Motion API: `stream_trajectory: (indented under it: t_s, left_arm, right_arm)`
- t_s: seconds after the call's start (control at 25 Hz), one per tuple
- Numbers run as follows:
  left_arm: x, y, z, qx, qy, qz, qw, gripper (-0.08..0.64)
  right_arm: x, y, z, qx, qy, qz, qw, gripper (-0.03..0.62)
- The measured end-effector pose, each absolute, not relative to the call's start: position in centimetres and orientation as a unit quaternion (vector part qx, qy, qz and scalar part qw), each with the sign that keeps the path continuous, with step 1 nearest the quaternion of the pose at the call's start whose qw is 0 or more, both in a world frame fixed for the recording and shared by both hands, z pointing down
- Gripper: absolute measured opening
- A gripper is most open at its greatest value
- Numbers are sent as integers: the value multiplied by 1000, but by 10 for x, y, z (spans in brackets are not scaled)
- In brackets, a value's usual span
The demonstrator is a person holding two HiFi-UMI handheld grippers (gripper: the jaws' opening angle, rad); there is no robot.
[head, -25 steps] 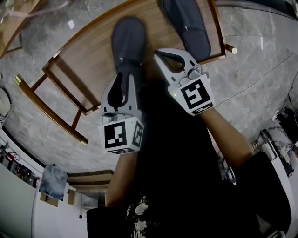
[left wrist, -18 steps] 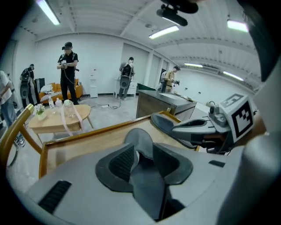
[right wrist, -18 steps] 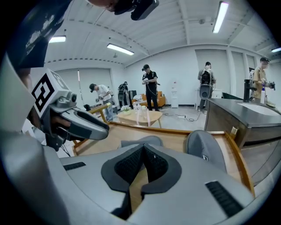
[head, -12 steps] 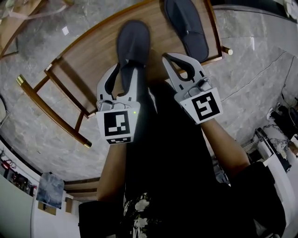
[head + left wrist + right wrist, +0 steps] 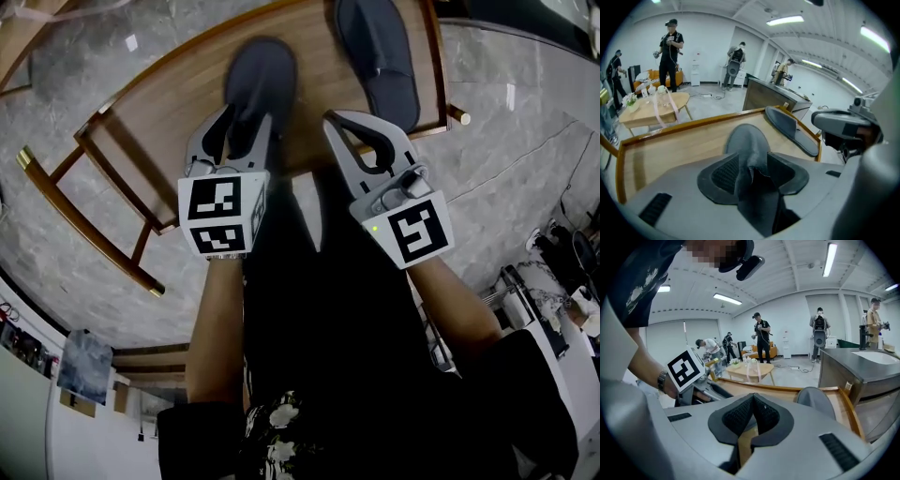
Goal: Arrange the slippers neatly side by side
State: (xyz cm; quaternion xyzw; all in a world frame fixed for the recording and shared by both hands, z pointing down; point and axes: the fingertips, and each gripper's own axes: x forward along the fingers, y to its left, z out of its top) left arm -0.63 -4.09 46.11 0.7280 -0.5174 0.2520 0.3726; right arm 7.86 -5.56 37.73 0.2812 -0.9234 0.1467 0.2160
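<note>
Two dark grey slippers lie on a wooden table (image 5: 159, 103). The left slipper (image 5: 261, 80) (image 5: 747, 140) has its heel between the jaws of my left gripper (image 5: 239, 127) (image 5: 752, 171). Those jaws have just been opening and now stand wide, with the pads off the fabric. The right slipper (image 5: 380, 52) (image 5: 790, 129) lies further right, angled away from the first. My right gripper (image 5: 333, 120) (image 5: 752, 416) hovers over the table's near edge between the two slippers. It is shut with nothing in it, and the right slipper (image 5: 815, 401) shows past its right jaw.
The table (image 5: 670, 150) has a raised wooden rim and stands on a grey marble floor (image 5: 525, 131). My own dark-clothed legs fill the lower head view. Several people (image 5: 670, 51) stand in the room behind, near a small round table (image 5: 651, 108) and a dark counter (image 5: 862, 366).
My left gripper has moved forward and down over the slipper's heel, and its jaws have spread apart and let go of it. My right gripper has shifted only slightly.
</note>
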Motion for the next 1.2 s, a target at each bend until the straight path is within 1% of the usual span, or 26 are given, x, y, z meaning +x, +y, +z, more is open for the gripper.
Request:
stream_trajectory:
  t_s: [0.04, 0.08, 0.12, 0.2, 0.32, 0.44, 0.6, 0.92, 1.2]
  left_arm:
    - [-6, -41, 465, 719, -524, 252, 380, 177]
    - [-6, -40, 469, 712, -530, 258, 381, 123]
    - [-6, -40, 470, 708, -534, 267, 377, 44]
    - [-7, -41, 469, 701, -545, 277, 367, 28]
    - [-14, -43, 457, 678, -586, 242, 372, 23]
    - [-28, -43, 433, 646, -647, 191, 356, 23]
    - [-51, -38, 420, 615, -693, 142, 348, 23]
    - [-60, -38, 436, 628, -680, 142, 350, 23]
    - [-68, -33, 443, 630, -678, 118, 359, 23]
  right_arm:
    - [80, -58, 378, 268, -928, 144, 216, -2]
    - [82, -61, 378, 255, -932, 141, 217, -2]
    - [84, -63, 380, 244, -935, 138, 219, -2]
    - [89, -69, 383, 229, -938, 140, 221, -2]
    - [97, -78, 386, 214, -939, 145, 227, -2]
    - [101, -88, 389, 194, -943, 129, 237, -2]
    - [94, -100, 386, 195, -948, 115, 225, -2]
    - [80, -97, 392, 231, -939, 127, 219, -2]
    - [86, -101, 394, 262, -933, 120, 217, -2]
